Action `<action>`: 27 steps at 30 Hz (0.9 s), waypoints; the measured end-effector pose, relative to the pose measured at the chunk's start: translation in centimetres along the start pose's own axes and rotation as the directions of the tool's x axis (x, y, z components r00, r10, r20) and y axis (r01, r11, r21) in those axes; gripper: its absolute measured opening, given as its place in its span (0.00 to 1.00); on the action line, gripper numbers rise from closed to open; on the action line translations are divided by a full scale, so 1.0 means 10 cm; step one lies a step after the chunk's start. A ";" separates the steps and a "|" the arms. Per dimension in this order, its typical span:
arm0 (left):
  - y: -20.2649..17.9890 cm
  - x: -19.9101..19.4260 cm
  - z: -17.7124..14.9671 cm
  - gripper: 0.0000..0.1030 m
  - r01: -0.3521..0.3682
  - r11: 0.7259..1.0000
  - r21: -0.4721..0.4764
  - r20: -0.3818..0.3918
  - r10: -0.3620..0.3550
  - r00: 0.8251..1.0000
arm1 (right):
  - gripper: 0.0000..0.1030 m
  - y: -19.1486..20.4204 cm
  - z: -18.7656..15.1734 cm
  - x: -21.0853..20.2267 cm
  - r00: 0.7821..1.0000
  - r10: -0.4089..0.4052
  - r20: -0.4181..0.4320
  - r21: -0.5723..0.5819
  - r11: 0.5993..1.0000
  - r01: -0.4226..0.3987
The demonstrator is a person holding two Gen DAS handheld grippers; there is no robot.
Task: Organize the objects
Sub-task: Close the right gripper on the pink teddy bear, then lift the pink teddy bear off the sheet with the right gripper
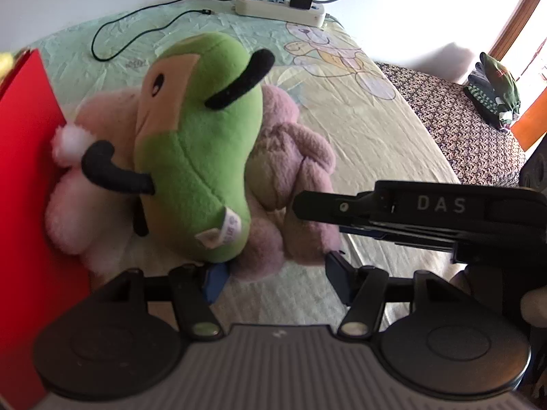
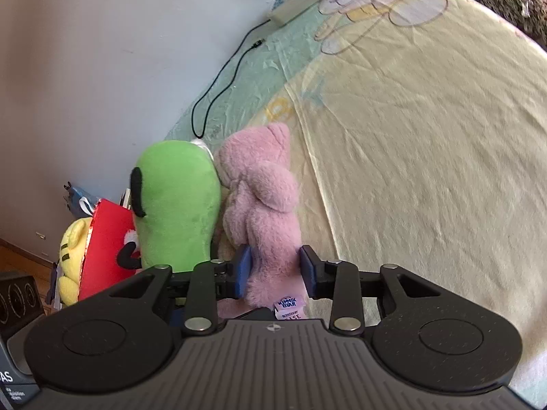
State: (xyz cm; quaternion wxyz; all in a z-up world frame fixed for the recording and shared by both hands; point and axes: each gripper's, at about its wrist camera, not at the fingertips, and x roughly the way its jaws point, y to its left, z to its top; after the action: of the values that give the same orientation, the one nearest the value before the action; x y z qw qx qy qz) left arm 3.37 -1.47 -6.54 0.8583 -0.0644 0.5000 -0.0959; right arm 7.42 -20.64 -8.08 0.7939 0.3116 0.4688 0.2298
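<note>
A green plush toy (image 1: 205, 143) (image 2: 177, 205) with black arms stands tilted on the bed. It leans between a pale pink plush (image 1: 92, 184) and a mauve plush bear (image 1: 294, 157) (image 2: 266, 212). My right gripper (image 2: 275, 270) is shut on the bear's lower body, a blue pad pressing each side. In the left wrist view it reaches in from the right (image 1: 307, 205). My left gripper (image 1: 277, 273) points down at the toys' bases. One pad touches the green toy's bottom and the other sits by the bear's leg. Whether they squeeze is not visible.
A red bag (image 1: 24, 171) (image 2: 106, 246) stands against the toys on the left, with a yellow plush (image 2: 71, 249) beyond it. A power strip (image 1: 277, 5) and a black cable (image 1: 112, 41) lie by the wall. The yellow sheet (image 2: 427, 136) stretches right toward a patterned blanket (image 1: 461, 126).
</note>
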 end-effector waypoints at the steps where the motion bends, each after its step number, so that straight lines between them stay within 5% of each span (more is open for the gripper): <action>1: 0.00 0.00 0.00 0.61 0.003 1.000 0.001 0.000 -0.003 1.000 | 0.27 0.01 0.00 0.00 1.000 -0.003 0.000 -0.011 1.000 0.003; 16: -0.24 -0.12 -0.20 0.61 0.084 0.996 0.037 -0.010 -0.084 0.996 | 0.25 0.00 -0.19 -0.37 0.999 -0.036 0.014 -0.037 0.999 0.037; 27: -0.60 -0.29 -0.57 0.61 0.166 0.973 0.162 -0.062 -0.158 0.985 | 0.24 -0.19 -0.54 -0.83 0.996 -0.084 -0.016 -0.004 0.996 0.084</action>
State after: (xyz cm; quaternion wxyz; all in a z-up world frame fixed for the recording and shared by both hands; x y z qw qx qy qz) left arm -3.57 -6.78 -5.68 0.8375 -0.0308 0.5042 -0.2085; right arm -1.05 -25.89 -6.40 0.7995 0.2886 0.4875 0.1997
